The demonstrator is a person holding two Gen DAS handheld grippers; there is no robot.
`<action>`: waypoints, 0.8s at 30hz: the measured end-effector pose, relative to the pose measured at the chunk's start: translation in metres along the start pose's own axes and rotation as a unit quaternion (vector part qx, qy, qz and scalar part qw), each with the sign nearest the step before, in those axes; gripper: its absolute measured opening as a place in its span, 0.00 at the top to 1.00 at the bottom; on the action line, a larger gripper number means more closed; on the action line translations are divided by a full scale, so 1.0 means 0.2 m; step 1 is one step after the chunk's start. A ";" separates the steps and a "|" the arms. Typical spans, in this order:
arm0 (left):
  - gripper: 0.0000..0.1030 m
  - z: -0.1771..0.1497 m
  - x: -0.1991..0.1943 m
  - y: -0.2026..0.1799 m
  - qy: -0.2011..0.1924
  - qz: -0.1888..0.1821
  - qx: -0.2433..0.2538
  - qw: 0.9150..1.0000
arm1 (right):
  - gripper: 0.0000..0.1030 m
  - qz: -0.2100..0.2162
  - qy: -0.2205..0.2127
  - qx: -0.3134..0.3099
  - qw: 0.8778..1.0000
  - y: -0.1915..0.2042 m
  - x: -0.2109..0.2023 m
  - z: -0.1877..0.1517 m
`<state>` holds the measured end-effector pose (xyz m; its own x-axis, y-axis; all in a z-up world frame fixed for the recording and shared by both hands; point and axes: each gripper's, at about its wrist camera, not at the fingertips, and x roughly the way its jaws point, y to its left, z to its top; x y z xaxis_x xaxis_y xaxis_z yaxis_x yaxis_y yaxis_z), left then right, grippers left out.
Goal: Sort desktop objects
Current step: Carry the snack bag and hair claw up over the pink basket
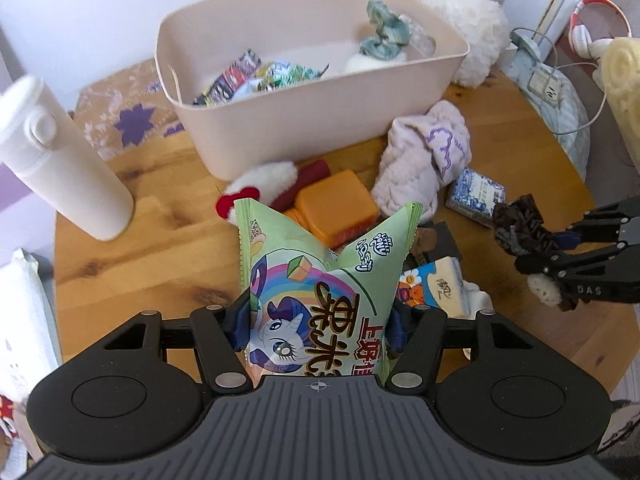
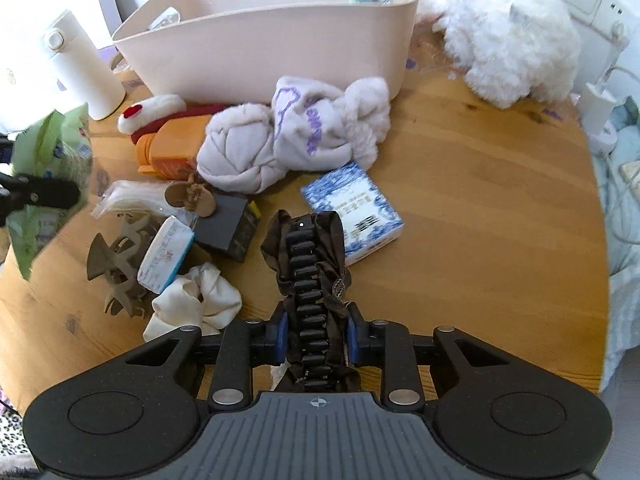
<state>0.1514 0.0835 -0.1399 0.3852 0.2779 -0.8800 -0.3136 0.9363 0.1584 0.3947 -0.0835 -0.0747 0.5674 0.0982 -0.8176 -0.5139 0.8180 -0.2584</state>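
My left gripper (image 1: pixel 318 328) is shut on a green snack bag (image 1: pixel 320 280) with a cartoon pony, held upright above the round wooden table (image 1: pixel 160 248). The bag also shows at the left in the right wrist view (image 2: pixel 48 160). My right gripper (image 2: pixel 316 338) is shut on a dark brown hair clip with fabric (image 2: pixel 310 268), held over the table's front; it also shows at the right of the left wrist view (image 1: pixel 520 228). The beige storage bin (image 1: pixel 304 120) stands at the back, holding snack packets (image 1: pixel 256 76) and a green scrunchie (image 1: pixel 384 32).
On the table lie a lilac plush cloth (image 2: pixel 296 132), an orange box (image 1: pixel 336 204), a blue-white patterned box (image 2: pixel 352 212), a tissue pack (image 2: pixel 166 254), a white scrunchie (image 2: pixel 196 296), a grey claw clip (image 2: pixel 116 264) and a white bottle (image 1: pixel 60 160). A white plush toy (image 2: pixel 508 36) sits back right.
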 end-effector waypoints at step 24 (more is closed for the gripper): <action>0.39 0.50 -0.36 0.03 -0.123 0.034 0.079 0.989 | 0.75 -0.015 -0.179 -0.021 0.983 -0.10 -0.56 0.59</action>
<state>0.2082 0.0906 -0.0305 0.5739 0.3669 -0.7322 -0.2134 0.9302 0.2988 0.4178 -0.0448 0.0822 0.7689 0.2749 -0.5773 -0.5158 0.8003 -0.3058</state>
